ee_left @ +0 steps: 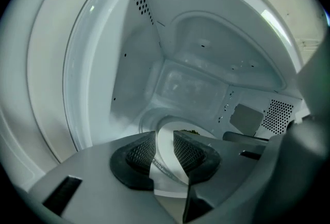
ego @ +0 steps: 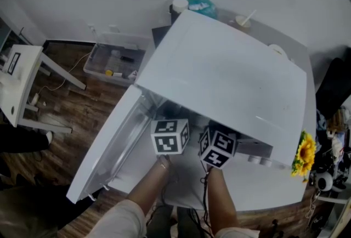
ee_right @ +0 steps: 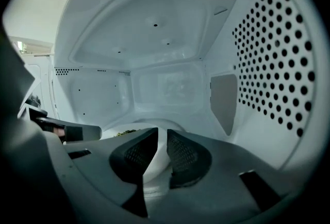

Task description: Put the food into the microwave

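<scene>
White tabletop point(ego: 274, 190), microwave point(ego: 230, 78) open: left hand-held gripper point(ee_left: 164, 136) and right hand-held gripper point(ee_right: 161, 138) each pinch the plate point(ee_left: 166, 179) inside; best lowered level, released together.

Food point(ee_left: 190, 131) on plate point(ee_left: 167, 161) mostly behind left tongs point(ee_left: 165, 134)

No readable text, brand, number or sign found anywhere, only black-and-white square patterns seen on the left marker cube point(ego: 170, 136) of the left tool point(ee_left: 164, 152) and the right marker cube point(ego: 218, 149) of the right tool point(ee_right: 161, 152), coded patches, not letters.
</scene>
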{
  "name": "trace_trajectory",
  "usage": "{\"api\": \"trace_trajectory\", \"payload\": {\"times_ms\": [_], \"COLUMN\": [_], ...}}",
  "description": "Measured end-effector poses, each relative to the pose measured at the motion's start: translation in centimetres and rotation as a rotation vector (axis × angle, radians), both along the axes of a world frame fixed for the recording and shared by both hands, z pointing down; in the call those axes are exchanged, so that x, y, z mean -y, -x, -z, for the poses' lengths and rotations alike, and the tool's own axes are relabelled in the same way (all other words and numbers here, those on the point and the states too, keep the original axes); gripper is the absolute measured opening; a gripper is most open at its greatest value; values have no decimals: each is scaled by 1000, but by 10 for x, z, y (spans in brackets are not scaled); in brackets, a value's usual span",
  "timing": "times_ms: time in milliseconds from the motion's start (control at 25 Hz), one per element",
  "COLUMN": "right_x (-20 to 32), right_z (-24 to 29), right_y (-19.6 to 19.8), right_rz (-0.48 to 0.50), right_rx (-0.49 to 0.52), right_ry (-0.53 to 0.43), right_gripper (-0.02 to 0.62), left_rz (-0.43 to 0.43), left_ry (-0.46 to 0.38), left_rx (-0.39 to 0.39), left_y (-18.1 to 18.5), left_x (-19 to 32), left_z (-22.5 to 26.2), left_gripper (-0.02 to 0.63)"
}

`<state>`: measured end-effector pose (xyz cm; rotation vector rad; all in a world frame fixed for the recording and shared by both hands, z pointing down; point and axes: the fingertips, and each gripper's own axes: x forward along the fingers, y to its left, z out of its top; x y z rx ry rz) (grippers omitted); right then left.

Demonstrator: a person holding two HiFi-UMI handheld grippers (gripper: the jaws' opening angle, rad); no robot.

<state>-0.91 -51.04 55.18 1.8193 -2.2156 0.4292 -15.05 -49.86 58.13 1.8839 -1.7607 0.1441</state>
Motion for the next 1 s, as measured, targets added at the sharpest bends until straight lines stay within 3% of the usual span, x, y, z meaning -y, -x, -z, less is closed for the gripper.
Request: {"api": "trace_trajectory", "payload": {"times_ms": [200, 320, 400, 720, 1000], "right_x": [-19, -38, -53, -103, -149], "right_z": [15, 30, 39, 65, 89], "right_y": [8, 14, 16, 1, -12], "right_rz": [48, 92, 121, 154, 197], "right_rx": [5, 6, 15, 54, 52], "right_ry": [-20, -40, -47, -36, -22], "right_gripper": [66, 33, 28, 23, 23], "left_rz": [5, 0, -1, -4, -14], "left_ry": [-54, -104, -124, -134, -122], "left_rx": [60, 76, 74, 79, 75], "left_y": [-3, -8, -13, -28, -40], "left_x": [-22, -45, -61, -118, -162], "left_z": [23, 42, 55, 87, 113], "left_gripper": [117, 115, 87, 17, 11]}}
